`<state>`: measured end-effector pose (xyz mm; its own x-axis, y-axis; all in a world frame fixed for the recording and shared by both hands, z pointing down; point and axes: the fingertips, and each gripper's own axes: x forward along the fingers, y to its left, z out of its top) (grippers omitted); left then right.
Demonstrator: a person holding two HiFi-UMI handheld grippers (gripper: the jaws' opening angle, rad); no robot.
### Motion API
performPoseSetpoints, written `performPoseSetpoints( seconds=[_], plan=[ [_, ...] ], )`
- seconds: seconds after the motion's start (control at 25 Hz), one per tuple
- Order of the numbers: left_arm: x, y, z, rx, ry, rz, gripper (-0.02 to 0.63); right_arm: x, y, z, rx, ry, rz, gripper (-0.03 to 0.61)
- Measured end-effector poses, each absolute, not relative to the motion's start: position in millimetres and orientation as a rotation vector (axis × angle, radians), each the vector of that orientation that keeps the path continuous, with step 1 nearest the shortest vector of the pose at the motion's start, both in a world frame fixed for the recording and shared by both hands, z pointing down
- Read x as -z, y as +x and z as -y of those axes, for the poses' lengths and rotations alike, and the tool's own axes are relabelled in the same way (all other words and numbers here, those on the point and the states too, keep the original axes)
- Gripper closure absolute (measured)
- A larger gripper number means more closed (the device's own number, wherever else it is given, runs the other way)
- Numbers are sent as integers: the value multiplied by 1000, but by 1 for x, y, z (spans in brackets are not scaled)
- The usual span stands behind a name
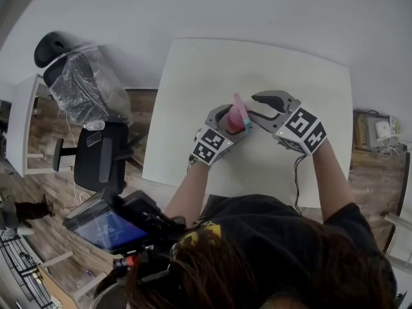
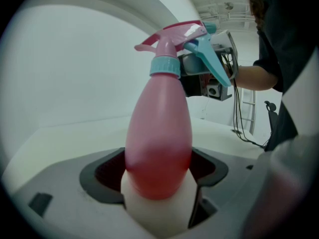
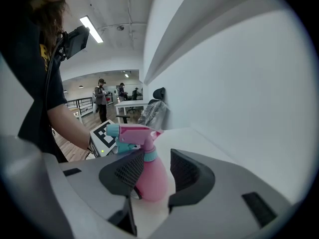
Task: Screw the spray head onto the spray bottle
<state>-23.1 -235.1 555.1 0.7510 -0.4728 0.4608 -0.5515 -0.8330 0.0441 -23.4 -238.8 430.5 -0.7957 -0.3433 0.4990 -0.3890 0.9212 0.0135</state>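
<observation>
A pink spray bottle (image 2: pixel 158 133) stands up between the jaws of my left gripper (image 2: pixel 158 169), which is shut on its lower body. A pink spray head (image 2: pixel 174 36) with a teal collar and a teal trigger sits on the bottle's neck. In the head view the bottle (image 1: pixel 239 116) is over the middle of the white table (image 1: pixel 212 69), with my left gripper (image 1: pixel 226 122) on its left. My right gripper (image 1: pixel 256 108) comes in from the right. In the right gripper view my right gripper (image 3: pixel 152 172) is open; the bottle (image 3: pixel 149 180) shows between its dark pads, and a gap separates it from the right pad (image 3: pixel 187 176).
A plastic-wrapped chair (image 1: pixel 87 89) and a black office chair (image 1: pixel 100 153) stand left of the table. A device with a lit screen (image 1: pixel 106 227) is at the lower left. A cable (image 1: pixel 297 179) hangs over the table's near edge. People (image 3: pixel 101 98) stand far back in the room.
</observation>
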Motion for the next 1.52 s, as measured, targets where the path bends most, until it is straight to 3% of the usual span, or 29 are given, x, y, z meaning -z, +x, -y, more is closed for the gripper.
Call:
performPoseSetpoints(
  seconds=[0.32, 0.56, 1.16, 1.4, 1.52],
  plan=[
    [-556, -24, 234, -662, 2772, 816, 229, -442, -43, 230, -124, 397, 2556, 410],
    [-556, -23, 235, -661, 2773, 814, 229, -444, -48, 231, -184, 402, 2585, 448],
    [-553, -23, 233, -665, 2770, 826, 232, -441, -43, 234, -336, 1346, 2342, 448],
    [-551, -23, 233, -669, 2770, 823, 232, -439, -46, 229, -250, 1152, 2387, 443],
    [-550, -22, 233, -668, 2770, 823, 232, -436, -43, 225, -326, 1017, 2449, 391]
  ],
)
